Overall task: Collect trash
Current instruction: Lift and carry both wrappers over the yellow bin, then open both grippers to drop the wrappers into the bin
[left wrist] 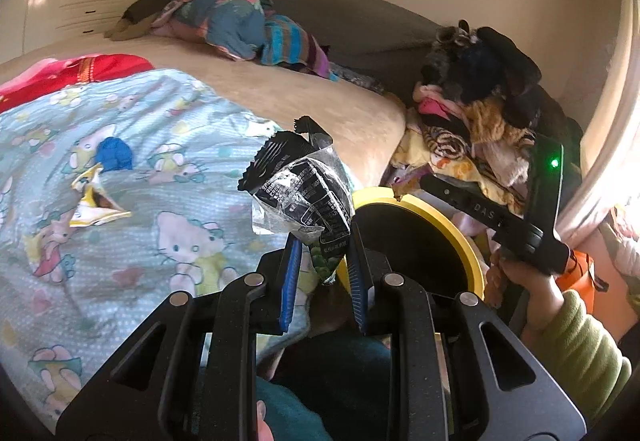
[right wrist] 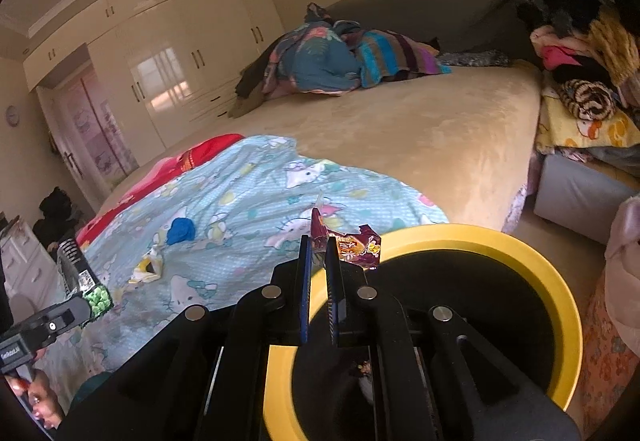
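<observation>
The left hand-held gripper clamped a black pea packet, the right hand-held gripper a purple wrapper; the yellow-rimmed bin sat just beyond both. Each would do best released squarely over the opening. More litter lay on the bed, left of them.

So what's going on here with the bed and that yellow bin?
A person is clearing litter off a bed, holding a gripper in each hand. The left gripper is shut on a black-and-clear snack wrapper with green peas printed on it. The right gripper is shut on a crumpled maroon foil wrapper, just at the rim of the round yellow-rimmed bin. A torn yellow-and-white wrapper and a crumpled blue scrap still lie on the light-blue cartoon-print sheet.
</observation>
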`<state>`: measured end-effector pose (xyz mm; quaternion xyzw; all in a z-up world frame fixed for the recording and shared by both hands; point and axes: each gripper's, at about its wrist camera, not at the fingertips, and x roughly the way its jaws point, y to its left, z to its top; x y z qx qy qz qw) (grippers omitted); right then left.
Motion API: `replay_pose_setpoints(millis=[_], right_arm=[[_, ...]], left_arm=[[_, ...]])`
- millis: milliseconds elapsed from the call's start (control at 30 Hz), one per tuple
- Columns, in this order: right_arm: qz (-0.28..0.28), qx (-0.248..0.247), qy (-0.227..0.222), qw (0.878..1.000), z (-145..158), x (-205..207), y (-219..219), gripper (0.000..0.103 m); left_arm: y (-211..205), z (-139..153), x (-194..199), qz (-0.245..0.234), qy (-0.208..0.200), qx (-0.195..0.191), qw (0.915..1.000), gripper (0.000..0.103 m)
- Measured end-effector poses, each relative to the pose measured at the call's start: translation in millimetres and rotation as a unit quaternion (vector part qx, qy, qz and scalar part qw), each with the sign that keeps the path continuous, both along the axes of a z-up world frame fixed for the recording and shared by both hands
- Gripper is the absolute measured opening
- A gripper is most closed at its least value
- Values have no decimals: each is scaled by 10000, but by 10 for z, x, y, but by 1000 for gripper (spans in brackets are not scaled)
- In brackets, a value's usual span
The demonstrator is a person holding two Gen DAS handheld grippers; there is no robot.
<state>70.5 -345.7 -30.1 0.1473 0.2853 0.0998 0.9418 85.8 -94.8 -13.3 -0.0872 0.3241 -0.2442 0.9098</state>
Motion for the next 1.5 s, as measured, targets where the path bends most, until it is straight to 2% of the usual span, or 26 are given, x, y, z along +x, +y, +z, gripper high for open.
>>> replay_pose_setpoints(millis=[600, 1300, 1367, 1400, 1433, 1467, 1500], right_arm=[[-385, 215, 337, 9985, -149, -64, -500, 7], [-497, 491, 642, 9955, -354, -72, -738, 10], [-530, 503, 658, 9952, -363, -75, -766, 10], [-570, 530, 680, 9946, -374, -78, -785, 15], [-605, 537, 703, 9942, -380, -79, -794, 27], [-653, 523, 715, 9939, -385, -84, -802, 35], [-668, 479, 715, 9941, -386, -87, -800, 41]], left_arm=[[-572, -95, 28, -703, 76, 347, 9969, 17], [-1365, -434, 381, -1443, 460, 853, 9848, 18], [-1422, -461, 427, -1436, 449, 957, 9840, 25], [-1443, -477, 446, -1428, 432, 1017, 9836, 33], [-1451, -493, 468, -1437, 456, 1023, 9833, 39], [-1442, -499, 474, -1418, 472, 1002, 9837, 53], [-1426, -507, 475, -1390, 478, 970, 9844, 62]])
